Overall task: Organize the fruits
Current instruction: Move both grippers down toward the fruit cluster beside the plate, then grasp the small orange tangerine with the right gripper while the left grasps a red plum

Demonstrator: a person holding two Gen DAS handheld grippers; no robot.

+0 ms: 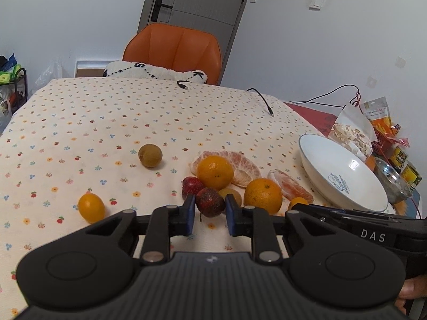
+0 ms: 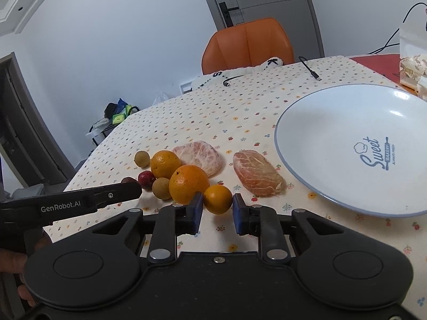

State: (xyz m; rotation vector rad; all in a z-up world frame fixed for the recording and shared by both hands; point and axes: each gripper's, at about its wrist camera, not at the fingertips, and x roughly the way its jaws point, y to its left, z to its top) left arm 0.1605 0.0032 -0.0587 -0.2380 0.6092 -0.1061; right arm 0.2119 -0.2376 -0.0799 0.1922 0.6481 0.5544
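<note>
Both tongs gape — left tongs (image 1: 209, 210) around a dark strawberry (image 1: 209, 202), right tongs (image 2: 217, 208) around a kumquat (image 2: 217, 199); plate (image 2: 315, 144) bare.

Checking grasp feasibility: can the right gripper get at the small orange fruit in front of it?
Probably yes: the right gripper is open, with the small orange fruit between its fingers; a larger orange sits close beside it.

- A home dining room, by the look of it.
- The table (image 1: 80, 112) wears a cloth printed with small flowers and fruit.
- An orange padded chair (image 1: 173, 50) stands at the far side, a knitted cushion (image 1: 149, 72) on its seat.
- Behind it, a grey interior door (image 1: 192, 0) with a black lever handle, set in plain white walls.
- Snack packets (image 1: 355, 130) and tins (image 1: 400, 157) crowd one table corner; charging cables (image 1: 264, 101) trail across the cloth.
- A small rack (image 1: 13, 85) of bags stands against the wall.
</note>
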